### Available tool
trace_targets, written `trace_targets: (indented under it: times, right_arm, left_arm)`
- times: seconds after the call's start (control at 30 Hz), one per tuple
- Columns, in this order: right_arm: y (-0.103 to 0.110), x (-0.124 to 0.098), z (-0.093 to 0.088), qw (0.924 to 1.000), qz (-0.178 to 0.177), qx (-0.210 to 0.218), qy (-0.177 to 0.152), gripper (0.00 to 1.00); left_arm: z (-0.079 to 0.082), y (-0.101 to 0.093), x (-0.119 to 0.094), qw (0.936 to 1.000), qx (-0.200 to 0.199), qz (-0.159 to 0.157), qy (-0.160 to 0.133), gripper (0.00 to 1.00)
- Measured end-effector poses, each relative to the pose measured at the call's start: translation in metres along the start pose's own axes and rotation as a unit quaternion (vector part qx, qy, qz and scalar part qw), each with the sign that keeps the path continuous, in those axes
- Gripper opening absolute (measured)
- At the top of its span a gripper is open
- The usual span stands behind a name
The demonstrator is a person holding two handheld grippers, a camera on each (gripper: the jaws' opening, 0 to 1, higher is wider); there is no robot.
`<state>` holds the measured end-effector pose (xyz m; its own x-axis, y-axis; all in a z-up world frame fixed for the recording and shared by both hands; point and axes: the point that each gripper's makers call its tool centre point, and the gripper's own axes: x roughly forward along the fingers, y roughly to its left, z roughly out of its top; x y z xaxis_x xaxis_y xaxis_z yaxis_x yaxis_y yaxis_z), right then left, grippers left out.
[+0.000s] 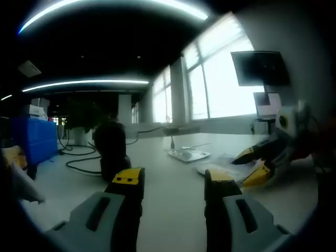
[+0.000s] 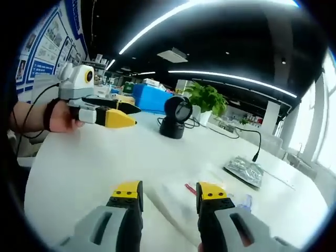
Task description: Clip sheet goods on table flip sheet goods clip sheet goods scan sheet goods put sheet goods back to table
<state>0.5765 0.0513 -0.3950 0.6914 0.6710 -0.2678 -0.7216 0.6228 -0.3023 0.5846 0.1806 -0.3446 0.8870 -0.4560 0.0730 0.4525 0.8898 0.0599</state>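
A flat silvery packet (image 2: 244,170) lies on the white table (image 2: 105,163), right of the black scanner (image 2: 176,118). A thin pale sheet pack (image 2: 181,202) with a red mark lies just past my right gripper (image 2: 168,193), whose jaws stand open over it and hold nothing. In the left gripper view the silvery packet (image 1: 189,154) and the pale pack (image 1: 218,168) lie ahead to the right. My left gripper (image 1: 173,181) is open and empty above bare table. The right gripper (image 1: 251,165) comes in from the right with its tips apart by the pale pack.
A hand (image 2: 58,116) holds the left gripper (image 2: 128,115) at the table's left side. A black cable (image 1: 84,165) runs behind the scanner (image 1: 110,149). A blue bin (image 2: 152,97) and a plant (image 2: 207,97) stand beyond. A monitor (image 1: 260,68) hangs by the windows.
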Motion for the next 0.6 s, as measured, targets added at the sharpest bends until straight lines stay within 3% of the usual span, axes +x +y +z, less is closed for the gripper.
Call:
trace_targets:
  times: [0.1, 0.47, 0.6]
  right_arm:
    - [-0.0029, 0.0046, -0.0056, 0.9997, -0.010, -0.014, 0.015, 0.33]
    - [-0.0007, 0.0088, -0.0100, 0.9997, -0.007, -0.006, 0.021, 0.22]
    - [0.0051, 0.0090, -0.0113, 0.9997, 0.002, 0.002, 0.023, 0.11]
  left_arm:
    - [0.0000, 0.0002, 0.0000, 1.0000, -0.001, 0.000, 0.000, 0.38]
    - [-0.0011, -0.0012, 0.0001, 1.0000, 0.004, -0.003, 0.003, 0.38]
    - [-0.0010, -0.0006, 0.0001, 1.0000, 0.003, -0.002, 0.002, 0.38]
